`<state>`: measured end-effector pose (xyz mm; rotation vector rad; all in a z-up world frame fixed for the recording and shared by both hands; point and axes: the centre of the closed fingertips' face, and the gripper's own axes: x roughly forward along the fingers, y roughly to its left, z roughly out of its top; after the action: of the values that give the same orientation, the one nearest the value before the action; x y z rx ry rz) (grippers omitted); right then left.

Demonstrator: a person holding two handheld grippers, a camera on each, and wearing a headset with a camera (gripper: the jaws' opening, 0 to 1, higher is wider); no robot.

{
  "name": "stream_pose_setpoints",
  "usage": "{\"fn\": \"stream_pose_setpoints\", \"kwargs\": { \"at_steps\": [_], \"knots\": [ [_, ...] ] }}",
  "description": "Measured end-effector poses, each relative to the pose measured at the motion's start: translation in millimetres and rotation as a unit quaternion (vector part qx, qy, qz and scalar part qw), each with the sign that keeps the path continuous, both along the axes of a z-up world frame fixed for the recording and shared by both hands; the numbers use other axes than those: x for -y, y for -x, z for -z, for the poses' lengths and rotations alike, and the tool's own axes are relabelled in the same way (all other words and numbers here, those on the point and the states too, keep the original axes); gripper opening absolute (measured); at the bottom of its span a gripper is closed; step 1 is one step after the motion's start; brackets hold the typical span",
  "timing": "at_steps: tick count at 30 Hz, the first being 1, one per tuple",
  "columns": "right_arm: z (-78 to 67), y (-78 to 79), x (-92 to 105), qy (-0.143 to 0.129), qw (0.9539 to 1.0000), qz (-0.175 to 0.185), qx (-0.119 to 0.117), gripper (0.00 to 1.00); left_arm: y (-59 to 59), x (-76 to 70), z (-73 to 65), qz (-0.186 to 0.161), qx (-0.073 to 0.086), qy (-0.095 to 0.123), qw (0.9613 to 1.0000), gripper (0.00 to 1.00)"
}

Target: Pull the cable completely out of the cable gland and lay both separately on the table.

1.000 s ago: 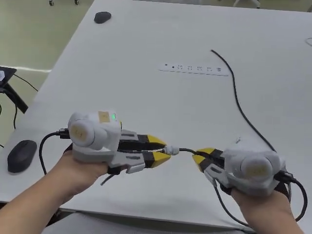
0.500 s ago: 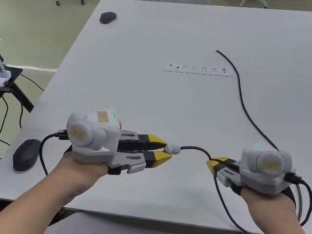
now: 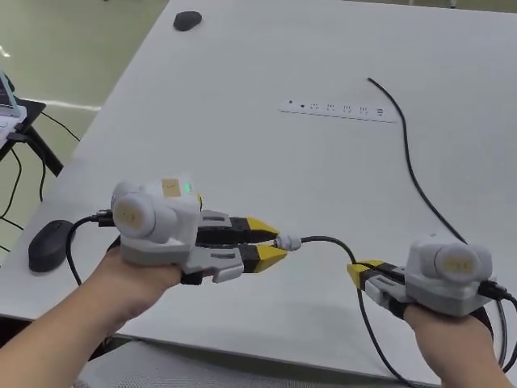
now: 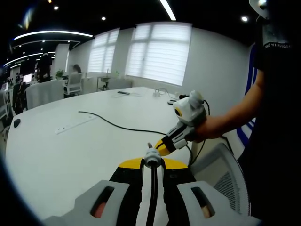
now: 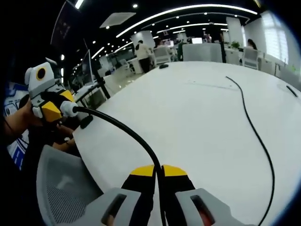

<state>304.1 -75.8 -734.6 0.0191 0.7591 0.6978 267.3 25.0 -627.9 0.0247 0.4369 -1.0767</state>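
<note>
My left gripper is shut on the grey cable gland above the table's near edge. From the gland a black cable arcs right and down into my right gripper, which is shut on it. In the left gripper view the gland sits at the yellow jaw tips, with the right gripper beyond it. The right gripper view has the cable running from its closed jaws up to the gland in the left gripper. The cable's tail hangs below the right gripper.
The white table carries a white power strip with a black cord running toward the near right. One dark mouse lies far back, another at the near left edge. A grey mesh chair stands beside the table.
My right gripper has moved right, away from the left one, so more black cable now spans between them. The left gripper and the gland have stayed put.
</note>
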Motion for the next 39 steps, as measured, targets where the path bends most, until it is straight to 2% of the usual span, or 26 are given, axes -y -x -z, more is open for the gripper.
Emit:
{"fn": "stream_pose_setpoints", "kwargs": {
  "at_steps": [2,5,6,9,15,18,20,23,25,26,28,30,32,35,36,37,39],
  "knots": [
    [-0.3,0.3,-0.3,0.005,1.0,-0.005,0.004,0.0,-0.1,-0.7,0.0,-0.002,-0.002,0.002,1.0,0.15],
    [-3.7,-0.1,0.9,-0.004,1.0,0.002,-0.001,0.0,-1.2,-1.7,-1.3,-0.007,-0.005,0.007,0.9999,0.15],
    [-3.9,1.5,0.7,-0.011,0.9999,0.005,-0.012,0.0,-1.8,-2.1,-1.8,-0.008,-0.003,0.007,0.9999,0.15],
    [-7.0,0.1,1.8,-0.009,1.0,0.001,-0.001,0.01,-3.5,-3.1,-3.0,-0.011,-0.004,0.01,0.9999,0.15],
    [-9.9,5.6,-1.7,-0.022,0.9997,-0.008,-0.009,0.02,-3.2,-4.2,-4.3,-0.013,-0.004,0.014,0.9998,0.15],
    [-10.9,10.5,-6.1,-0.036,0.999,-0.011,-0.024,0.03,-1.8,-3.8,-2.8,-0.009,-0.005,0.009,0.9999,0.15],
    [-13.9,11.7,-8.6,-0.031,0.9991,-0.021,-0.017,0.06,-1.2,-3.4,-2.9,-0.008,-0.006,0.009,0.9999,0.15],
    [-26.5,11.0,-13.7,-0.045,0.9985,-0.027,-0.011,0.16,0.3,-3.4,-2.6,-0.007,-0.009,0.008,0.9999,0.15],
    [-35.0,9.0,-16.4,-0.043,0.9983,-0.038,0.005,0.2,1.2,-4.0,-1.6,-0.006,-0.011,0.007,0.9999,0.15],
    [-42.3,7.7,-18.9,-0.035,0.9978,-0.052,0.023,0.22,2.0,-4.3,-0.7,-0.006,-0.011,0.006,0.9999,0.15],
    [-52.8,7.8,-24.2,-0.023,0.9959,-0.076,0.044,0.26,2.8,-4.6,0.8,-0.005,-0.013,0.005,0.9999,0.15],
    [-63.0,9.1,-31.2,-0.004,0.9914,-0.109,0.073,0.31,3.2,-4.6,1.5,-0.005,-0.014,0.005,0.9999,0.15],
    [-70.7,10.4,-38.0,0.023,0.9839,-0.142,0.106,0.34,3.3,-4.7,2.6,-0.005,-0.015,0.006,0.9999,0.15],
    [-80.0,15.4,-51.0,0.056,0.969,-0.19,0.147,0.36,3.2,-4.9,2.5,-0.006,-0.017,0.006,0.9998,0.15],
    [-85.9,13.6,-54.7,0.065,0.9643,-0.193,0.169,0.33,2.9,-5.1,2.2,-0.006,-0.017,0.006,0.9998,0.15],
    [-90.8,13.1,-58.7,0.063,0.9606,-0.198,0.184,0.3,2.9,-5.0,1.9,-0.005,-0.017,0.006,0.9998,0.15],
    [-90.4,17.6,-67.1,0.068,0.9566,-0.218,0.181,0.27,2.1,-5.6,2.6,-0.005,-0.018,0.005,0.9998,0.15]
  ]
}}
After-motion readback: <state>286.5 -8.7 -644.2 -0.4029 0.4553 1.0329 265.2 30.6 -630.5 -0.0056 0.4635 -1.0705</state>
